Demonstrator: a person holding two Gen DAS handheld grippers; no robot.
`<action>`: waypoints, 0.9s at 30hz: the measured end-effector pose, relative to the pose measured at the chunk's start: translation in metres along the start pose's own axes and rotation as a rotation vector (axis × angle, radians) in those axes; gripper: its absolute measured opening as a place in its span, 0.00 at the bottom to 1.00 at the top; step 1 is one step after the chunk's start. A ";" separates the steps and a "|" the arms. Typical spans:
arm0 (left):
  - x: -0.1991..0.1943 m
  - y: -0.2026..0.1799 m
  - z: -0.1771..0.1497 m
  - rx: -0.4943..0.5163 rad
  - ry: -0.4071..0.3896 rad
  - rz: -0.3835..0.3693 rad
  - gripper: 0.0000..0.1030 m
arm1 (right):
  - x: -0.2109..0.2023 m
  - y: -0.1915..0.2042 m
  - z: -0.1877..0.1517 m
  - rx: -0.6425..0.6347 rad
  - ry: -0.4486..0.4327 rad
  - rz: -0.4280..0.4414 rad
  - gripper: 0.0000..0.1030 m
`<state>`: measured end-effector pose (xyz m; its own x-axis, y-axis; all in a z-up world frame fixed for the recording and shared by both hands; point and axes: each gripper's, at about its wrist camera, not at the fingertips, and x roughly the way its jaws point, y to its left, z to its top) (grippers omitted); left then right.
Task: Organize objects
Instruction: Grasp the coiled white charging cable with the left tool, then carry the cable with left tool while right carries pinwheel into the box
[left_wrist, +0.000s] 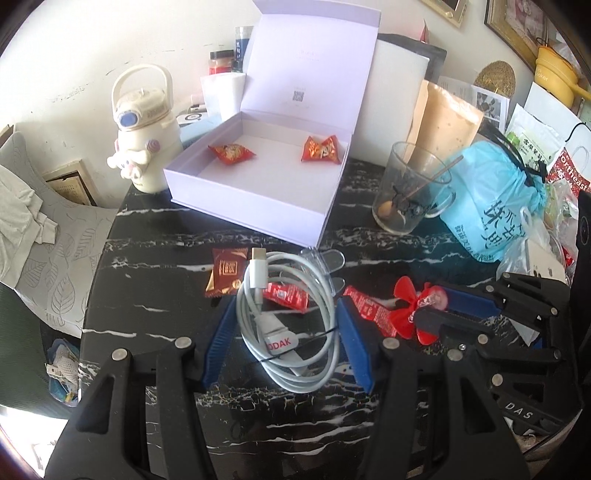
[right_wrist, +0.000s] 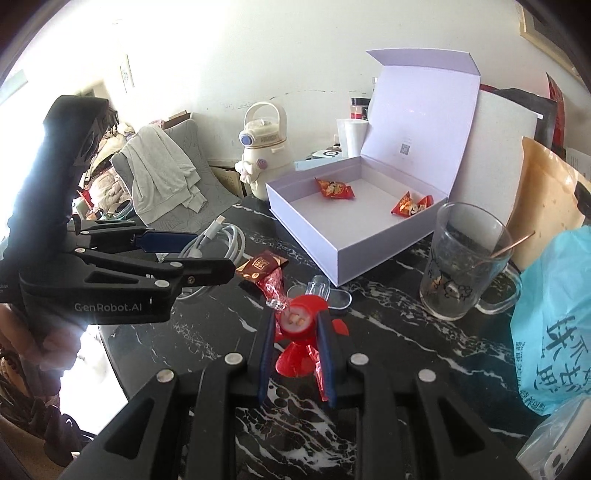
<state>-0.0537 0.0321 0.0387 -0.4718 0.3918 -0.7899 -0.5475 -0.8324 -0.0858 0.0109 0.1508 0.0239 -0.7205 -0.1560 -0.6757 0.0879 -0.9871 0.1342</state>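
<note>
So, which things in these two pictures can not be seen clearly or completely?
- Left wrist view: the jars behind the white box's lid are partly hidden.
- Left wrist view: the label on the cable is partly covered by its own loops.
- Right wrist view: the blue bag is cut off by the right edge.
- Right wrist view: the hand is washed out by glare.

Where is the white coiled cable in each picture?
Left wrist view: the white cable is low in the middle, between the left gripper's blue fingers.
Right wrist view: it sits left of centre, in that gripper.
Shared landmark: the open white box.
</note>
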 end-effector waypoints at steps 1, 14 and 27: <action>-0.001 0.000 0.003 0.002 -0.005 0.003 0.52 | 0.000 -0.001 0.003 -0.003 -0.004 -0.001 0.21; 0.007 0.006 0.044 0.035 -0.028 0.020 0.52 | 0.019 -0.022 0.042 0.006 -0.026 -0.017 0.21; 0.036 0.027 0.087 0.056 -0.029 0.023 0.52 | 0.053 -0.042 0.084 0.024 -0.034 -0.034 0.21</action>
<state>-0.1456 0.0574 0.0603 -0.5039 0.3845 -0.7735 -0.5735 -0.8185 -0.0332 -0.0883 0.1868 0.0433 -0.7455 -0.1208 -0.6555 0.0470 -0.9905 0.1291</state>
